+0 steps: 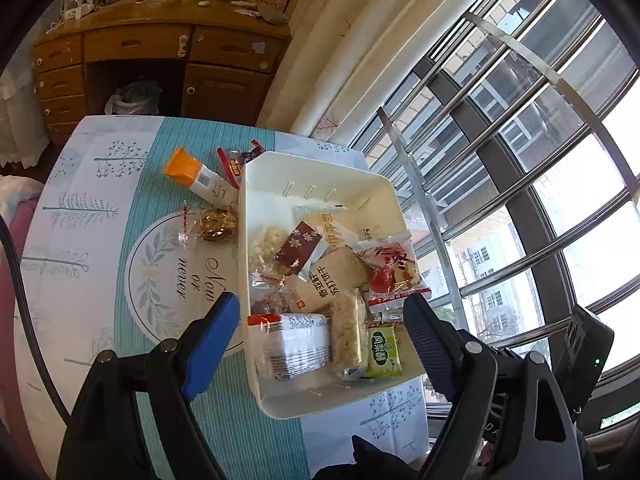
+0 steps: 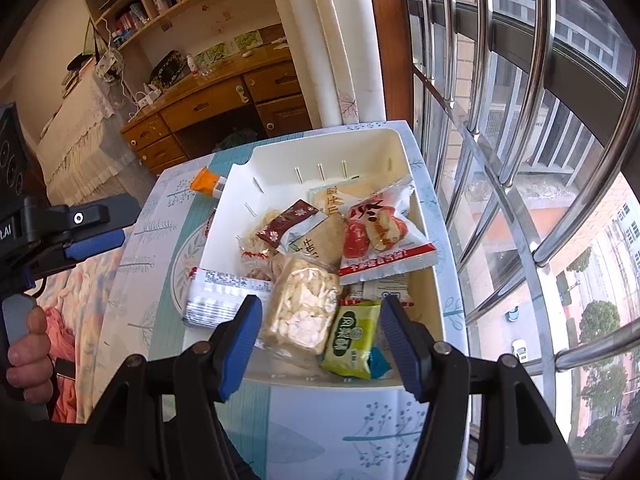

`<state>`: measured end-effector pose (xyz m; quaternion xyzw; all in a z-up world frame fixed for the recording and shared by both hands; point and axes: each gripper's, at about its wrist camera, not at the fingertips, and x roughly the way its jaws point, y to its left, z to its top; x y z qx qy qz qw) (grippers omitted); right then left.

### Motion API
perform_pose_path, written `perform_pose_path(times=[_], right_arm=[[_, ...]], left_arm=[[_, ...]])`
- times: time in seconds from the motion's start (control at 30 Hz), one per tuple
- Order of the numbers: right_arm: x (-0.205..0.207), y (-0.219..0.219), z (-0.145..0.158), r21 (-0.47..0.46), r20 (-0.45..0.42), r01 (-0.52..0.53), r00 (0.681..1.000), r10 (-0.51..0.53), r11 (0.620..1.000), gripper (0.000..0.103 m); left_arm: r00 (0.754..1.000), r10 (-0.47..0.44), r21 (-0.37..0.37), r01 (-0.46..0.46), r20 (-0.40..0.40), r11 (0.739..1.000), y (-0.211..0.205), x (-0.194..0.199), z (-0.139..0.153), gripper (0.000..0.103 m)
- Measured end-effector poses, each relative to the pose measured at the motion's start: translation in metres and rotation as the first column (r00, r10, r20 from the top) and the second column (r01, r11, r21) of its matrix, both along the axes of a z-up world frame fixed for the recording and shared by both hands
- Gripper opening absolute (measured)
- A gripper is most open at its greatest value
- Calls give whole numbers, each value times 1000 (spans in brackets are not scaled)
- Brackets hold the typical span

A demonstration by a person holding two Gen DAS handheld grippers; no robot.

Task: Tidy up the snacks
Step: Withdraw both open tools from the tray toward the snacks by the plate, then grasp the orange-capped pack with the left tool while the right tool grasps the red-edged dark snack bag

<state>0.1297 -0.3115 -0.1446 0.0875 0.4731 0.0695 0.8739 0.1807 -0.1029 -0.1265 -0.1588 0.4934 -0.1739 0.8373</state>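
Currently both grippers, left (image 1: 322, 322) and right (image 2: 320, 322), are hovering over the white bin (image 1: 256, 264). Jaws are standing released, grasping nothing. Three snacks are lying outside on the worktop (image 1: 100, 240).

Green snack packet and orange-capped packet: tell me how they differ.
The green snack packet lies inside the white bin; the orange-capped packet lies outside it on the tablecloth. The green one is short and squarish, the orange-capped one long and mostly white. Both are sealed snacks, lying flat, with no gripper on them.
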Motion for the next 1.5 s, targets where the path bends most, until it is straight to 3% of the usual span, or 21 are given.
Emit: perform_pose_path(times=[0.37,0.63,0.8,1.03,1.27,1.5], right_arm=[[8,37,16,108,-10,97,995,-96,989,62],[28,69,34,97,9,140,990,-141,985,63],[49,90,44,72,7,160,987,-161,984,72],[87,109,54,27,-1,119,993,-119,993,73],[140,116,56,-11,-34,0,999,0,1000,77],[204,113,44,-60,-78,-100,992,95,993,78]], left_arm=[[1000,3,24,-2,-7,1000,72,-2,9,83],[996,-14,56,19,-89,998,123,4,-7,83],[984,-26,84,41,-174,996,146,19,-20,83],[971,-19,92,42,-237,995,160,49,-33,83],[940,73,44,-61,-333,997,156,87,-53,83],[920,119,15,-122,-372,992,141,123,-68,83]])
